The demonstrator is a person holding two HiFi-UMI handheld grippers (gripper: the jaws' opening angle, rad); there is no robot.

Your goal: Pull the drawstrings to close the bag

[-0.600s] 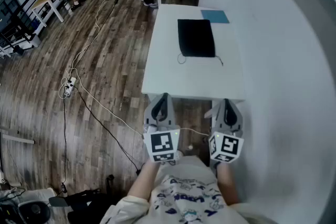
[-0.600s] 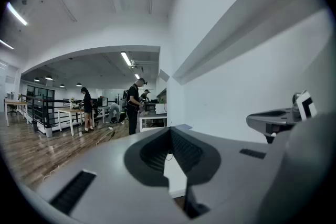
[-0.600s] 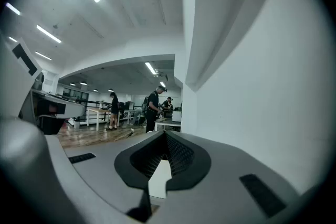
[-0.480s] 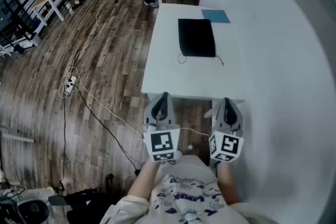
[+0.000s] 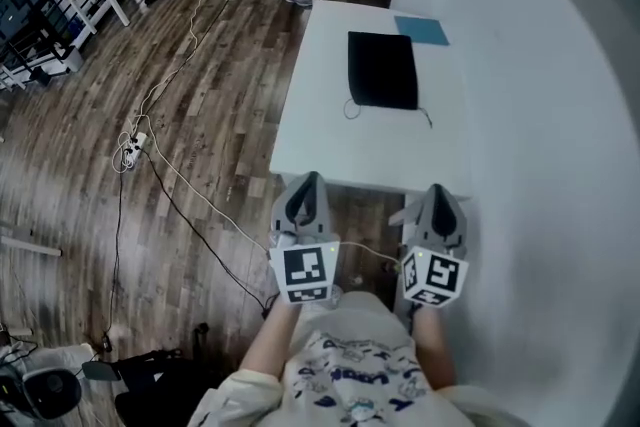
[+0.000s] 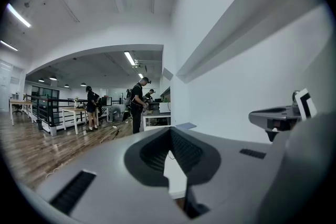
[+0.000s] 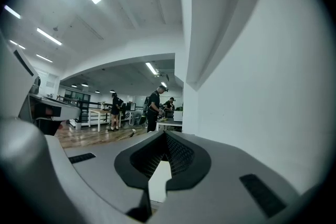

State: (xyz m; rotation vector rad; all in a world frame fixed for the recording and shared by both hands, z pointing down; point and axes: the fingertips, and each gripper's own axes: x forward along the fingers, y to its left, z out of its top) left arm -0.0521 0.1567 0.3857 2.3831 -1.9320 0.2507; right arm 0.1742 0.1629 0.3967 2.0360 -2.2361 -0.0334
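Note:
A flat black drawstring bag (image 5: 382, 69) lies on the far half of a white table (image 5: 340, 150). Its thin strings (image 5: 350, 109) trail off its near edge toward me. My left gripper (image 5: 305, 194) and right gripper (image 5: 439, 200) hang side by side below the table's near edge, well short of the bag. Both are shut with nothing in them. In the left gripper view the jaws meet in front of the table, and the right gripper (image 6: 278, 117) shows at the right. In the right gripper view the jaws also meet, with the left gripper (image 7: 50, 107) at the left.
A blue sheet (image 5: 421, 31) lies at the table's far right corner, against a white wall (image 5: 540, 115). Cables and a power strip (image 5: 130, 150) run across the wooden floor on the left. People (image 6: 137, 105) stand at desks far off.
The head view has shifted slightly, so the table and bag sit a little lower and to the right. Both grippers stay in the same place, shut.

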